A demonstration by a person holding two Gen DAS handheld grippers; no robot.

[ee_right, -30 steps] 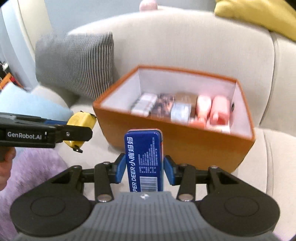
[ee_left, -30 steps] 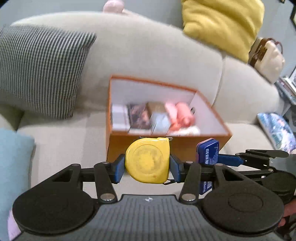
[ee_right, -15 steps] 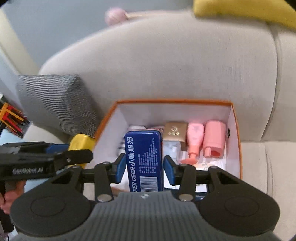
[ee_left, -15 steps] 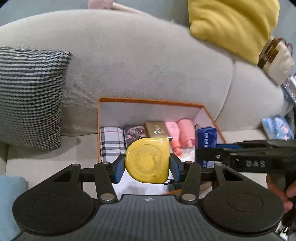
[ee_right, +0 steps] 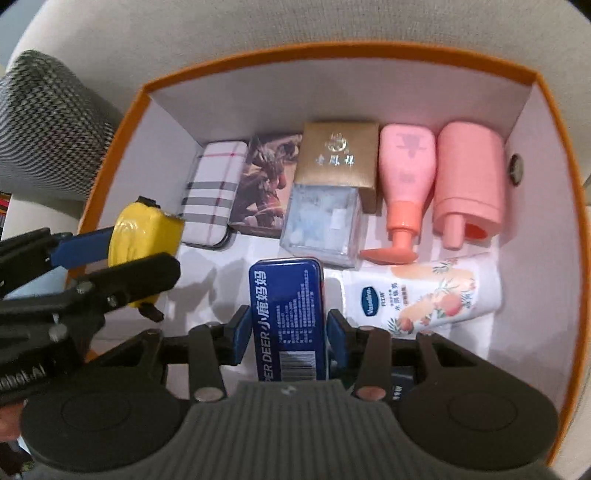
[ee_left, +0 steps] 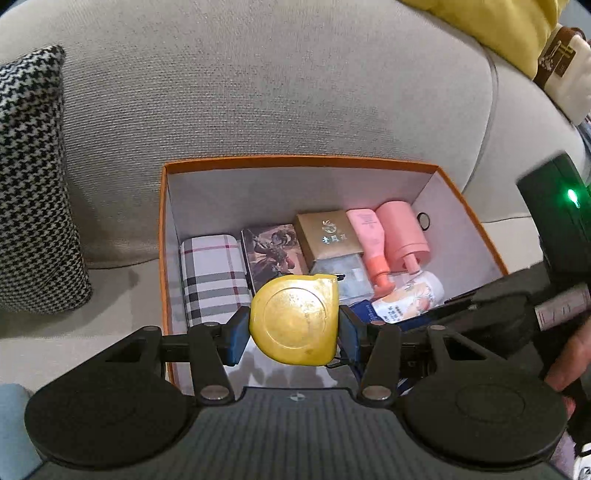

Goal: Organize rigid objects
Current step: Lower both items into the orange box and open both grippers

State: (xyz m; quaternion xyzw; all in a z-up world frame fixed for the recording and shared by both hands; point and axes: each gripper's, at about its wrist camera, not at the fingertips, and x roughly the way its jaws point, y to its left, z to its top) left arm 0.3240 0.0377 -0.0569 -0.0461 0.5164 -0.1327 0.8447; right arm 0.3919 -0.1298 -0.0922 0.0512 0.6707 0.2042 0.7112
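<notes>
My left gripper (ee_left: 294, 331) is shut on a yellow tape measure (ee_left: 294, 319) and holds it over the front left of an orange box (ee_left: 295, 161) on the sofa. It also shows in the right wrist view (ee_right: 142, 236). My right gripper (ee_right: 288, 328) is shut on a blue tin (ee_right: 287, 314) and holds it inside the box (ee_right: 332, 51), above its white floor. In the box lie a plaid case (ee_right: 216, 192), a picture card box (ee_right: 264, 184), a gold box (ee_right: 338, 158), a clear box (ee_right: 321, 225), two pink bottles (ee_right: 406, 173) and a Vaseline tube (ee_right: 421, 295).
The box rests on a grey sofa seat against the backrest (ee_left: 258, 92). A houndstooth cushion (ee_left: 29, 184) leans at the left. A yellow cushion (ee_left: 498, 29) and a cream bag (ee_left: 569, 70) sit at the upper right.
Both grippers have moved forward and down over the box with their loads. The blue tin is now inside the box, and the tape measure is over its front left part.
</notes>
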